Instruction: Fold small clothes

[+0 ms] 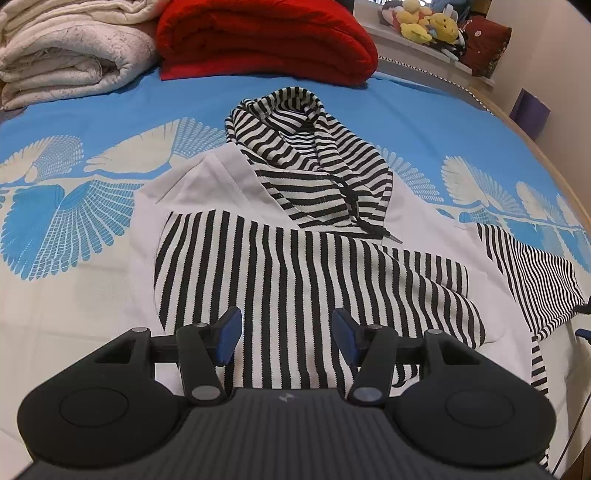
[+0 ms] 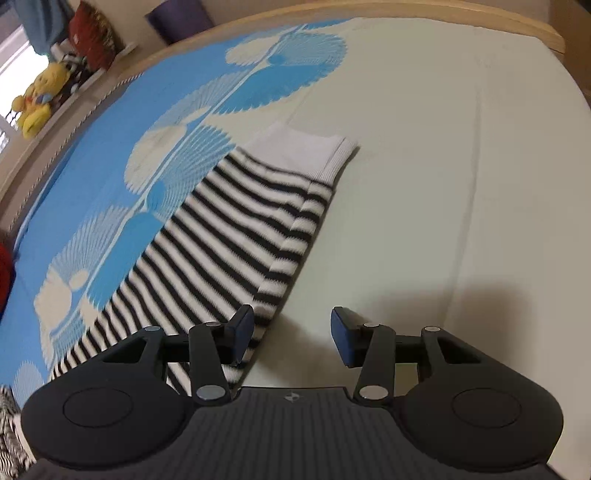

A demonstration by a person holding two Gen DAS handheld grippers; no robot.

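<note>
While no readable writing shows anywhere, the striped hoodie lies flat on the bed, its sleeve ending well short of the wooden edge. Left tongs and right tongs both gape, gripping nothing.

A bed with a pale wooden frame carried a blue-and-cream bedspread printed with fan-shaped leaves. At its far end lay a folded cream quilt and a folded red blanket. Yellow plush toys crowded a windowsill ledge beside a cream wall.
</note>
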